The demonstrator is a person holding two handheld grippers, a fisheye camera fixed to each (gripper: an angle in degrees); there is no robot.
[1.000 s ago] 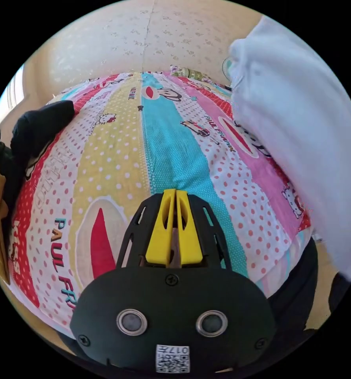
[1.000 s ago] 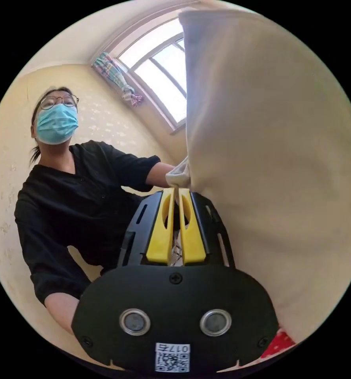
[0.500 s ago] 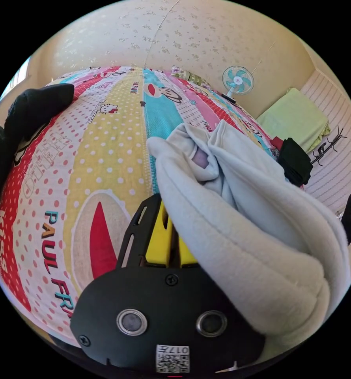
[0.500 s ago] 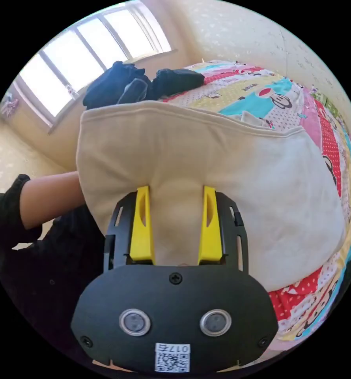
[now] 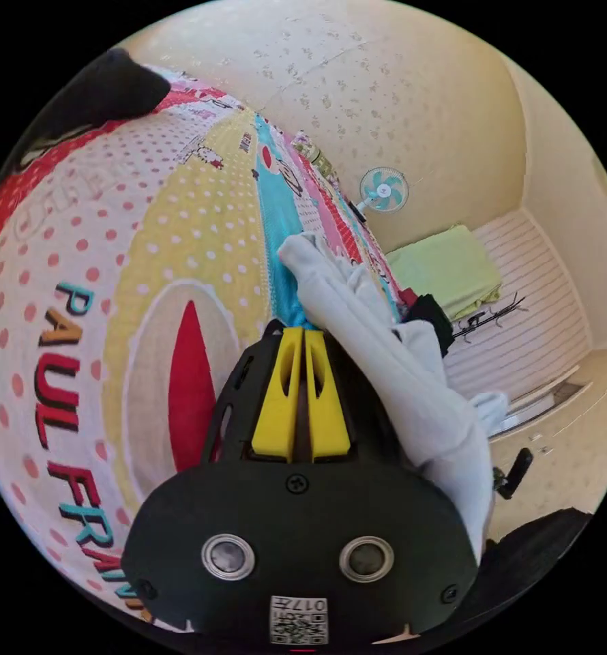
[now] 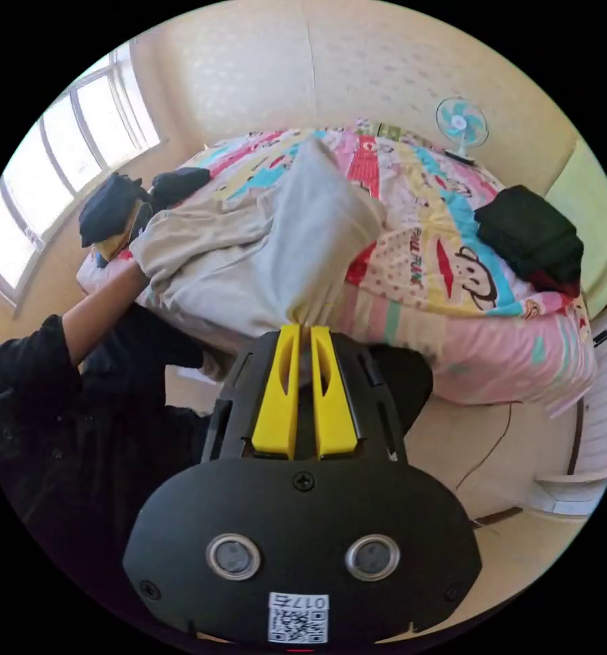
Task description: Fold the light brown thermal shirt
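The light brown thermal shirt (image 6: 262,252) lies bunched on the near edge of the bed (image 6: 494,355). One fold of it runs down to my right gripper (image 6: 303,329), whose yellow jaws are shut on that cloth. In the left gripper view the shirt (image 5: 385,368) looks pale and drapes along the right side of my left gripper (image 5: 303,333). Those jaws are pressed together low over the bed sheet (image 5: 181,273). I see no cloth between them. A person's arm (image 6: 99,307) reaches to the shirt's far left corner.
The bed carries a striped, dotted cartoon sheet. Folded black clothes (image 6: 532,232) sit on its right side and dark garments (image 6: 112,205) are heaped by the window. A small fan (image 6: 460,126) stands at the far wall beside a green cushion (image 5: 447,269).
The shirt hung high from my right gripper and has come down onto the bed. The right jaws stood open half a second ago and are shut now. Both views have swung round.
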